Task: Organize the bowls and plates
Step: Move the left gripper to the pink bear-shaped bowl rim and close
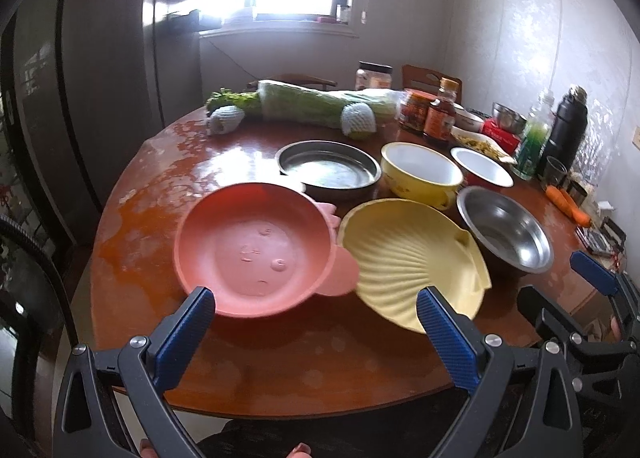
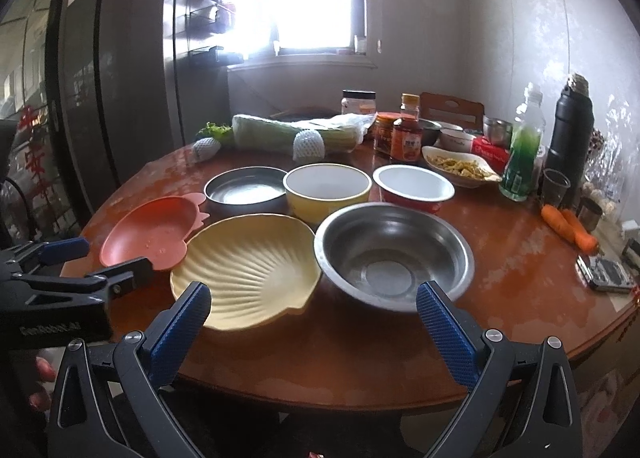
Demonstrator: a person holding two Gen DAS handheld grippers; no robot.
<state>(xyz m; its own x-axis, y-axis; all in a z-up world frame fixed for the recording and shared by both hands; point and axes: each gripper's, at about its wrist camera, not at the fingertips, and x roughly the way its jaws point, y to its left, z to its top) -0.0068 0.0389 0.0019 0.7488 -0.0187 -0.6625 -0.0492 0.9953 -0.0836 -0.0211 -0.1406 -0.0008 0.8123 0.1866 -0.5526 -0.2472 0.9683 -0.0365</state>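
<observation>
Pink plate (image 1: 256,250) between spread left tongs (image 1: 316,308).

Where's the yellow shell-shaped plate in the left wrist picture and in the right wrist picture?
Left wrist: the yellow shell-shaped plate sits right of centre, just beyond the left gripper.
Right wrist: lower centre-left, beyond the right gripper.
Shared landmark: the pink plate touches its left edge in both views.

Shiny metal bowl (image 2: 394,256); glossy (probably wooden) table (image 2: 360,350).
</observation>
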